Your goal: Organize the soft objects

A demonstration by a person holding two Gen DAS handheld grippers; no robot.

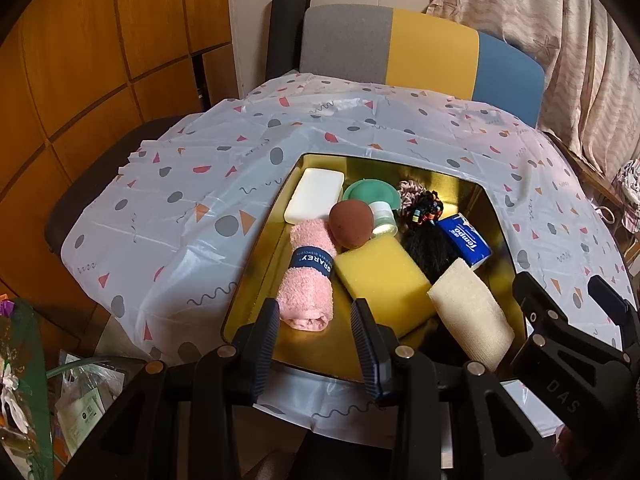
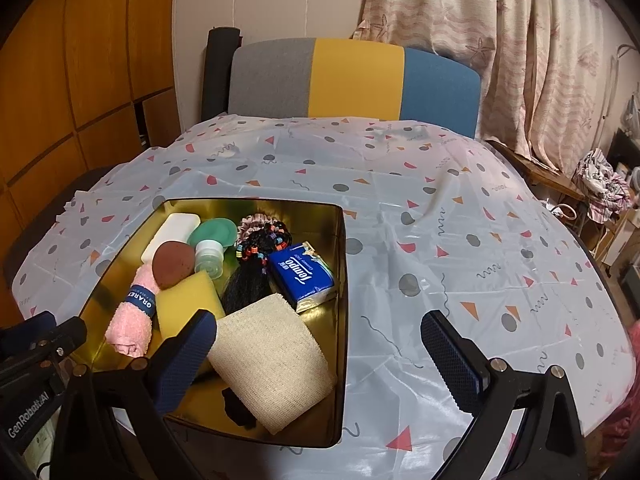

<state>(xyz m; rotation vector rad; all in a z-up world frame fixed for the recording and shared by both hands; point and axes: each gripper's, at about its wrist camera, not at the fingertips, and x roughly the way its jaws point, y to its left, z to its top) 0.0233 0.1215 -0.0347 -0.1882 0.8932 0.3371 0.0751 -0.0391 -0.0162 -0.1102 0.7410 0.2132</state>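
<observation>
Together, the soft things lay heaped in the gold tray (image 2: 340,320), which sat on the patterned tablecloth (image 2: 460,240); whether they had been gathered there or waited to be taken out, the scene could not settle.

The left gripper (image 1: 316,332) hovered at the tray's near edge with its jaws spread, empty, the end of the rolled pink towel (image 1: 306,280) lying between them but not pinched. The right gripper (image 2: 320,356) hung over the near right corner, jaws wide apart and holding nothing, its left finger above the cream mesh cloth (image 2: 272,364).

The towel looked light and springy; its paper band would likely be the firmest place to squeeze, since the loose end could unroll. The yellow sponge (image 1: 384,276) would probably compress deeply, so a grip across its short sides seemed safest. The mesh cloth appeared limp and would likely sag unless taken at its folded middle. The brown puff (image 1: 352,224), round and leaning on the sponge, might roll out of a shallow pinch. The blue tissue pack (image 2: 302,276) seemed slick in its wrapper, best held across its narrow width. The hair ties (image 2: 262,236) looked tangled and might come up in a clump.
</observation>
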